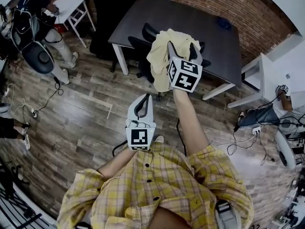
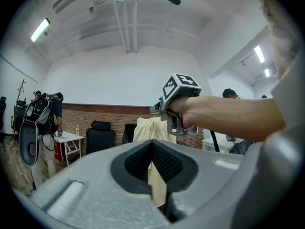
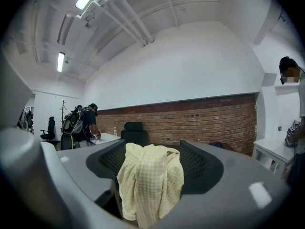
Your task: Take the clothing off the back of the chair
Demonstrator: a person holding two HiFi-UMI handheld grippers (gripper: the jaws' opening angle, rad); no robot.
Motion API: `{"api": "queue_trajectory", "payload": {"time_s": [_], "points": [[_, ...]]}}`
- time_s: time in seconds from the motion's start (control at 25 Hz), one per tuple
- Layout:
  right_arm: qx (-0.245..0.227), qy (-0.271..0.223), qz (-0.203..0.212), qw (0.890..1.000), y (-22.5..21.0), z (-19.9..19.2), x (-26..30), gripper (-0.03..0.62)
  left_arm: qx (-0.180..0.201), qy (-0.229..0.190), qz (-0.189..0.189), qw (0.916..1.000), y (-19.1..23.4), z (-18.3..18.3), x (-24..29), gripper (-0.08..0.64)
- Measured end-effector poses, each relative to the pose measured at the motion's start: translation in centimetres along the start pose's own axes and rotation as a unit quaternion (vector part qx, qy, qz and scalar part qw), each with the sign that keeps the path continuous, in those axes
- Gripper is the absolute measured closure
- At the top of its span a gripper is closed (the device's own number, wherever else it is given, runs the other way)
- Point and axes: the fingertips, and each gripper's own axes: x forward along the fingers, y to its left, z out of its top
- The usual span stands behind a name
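1 yellow shirt (image 1: 159, 56), 2 grippers (image 1: 142, 98) (image 1: 181, 46), 1 dark tbl (image 1: 181, 18)

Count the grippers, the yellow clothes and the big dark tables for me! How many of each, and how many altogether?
Hand-held grippers: 2, the left hand-held gripper and the right hand-held gripper
Pale yellow checked garment: 1
Dark table: 1
Total: 4

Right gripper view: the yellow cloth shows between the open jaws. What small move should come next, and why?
Probably ease the right gripper a little forward, then close it on the yellow cloth. Its jaws stand wide apart with the cloth framed between them, but the pads do not appear to press it yet.
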Motion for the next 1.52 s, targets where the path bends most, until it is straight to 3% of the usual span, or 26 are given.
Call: {"api": "queue_trajectory", "payload": {"time_s": [0.52,1.04,1.32,1.52], "points": [[0.006,0.007,-0.001,1.000,-0.6,-1.5,3.1,0.242,0.007,0.001,0.000,1.0000,-0.2,0.1,0.7,0.560],[-0.023,0.018,-0.008,1.000,-0.8,-3.5,5.1,0.257,0.007,0.003,0.001,1.0000,-0.3,-0.1,0.5,0.560],[-0.031,0.011,0.002,0.999,-0.3,-3.5,5.4,0.283,0.012,0.003,0.000,0.9999,-0.2,0.0,0.2,0.560],[-0.039,0.006,0.009,0.999,0.2,-3.4,5.4,0.339,0.011,-0.012,0.002,0.9999,-0.3,0.7,0.0,0.560]]}}
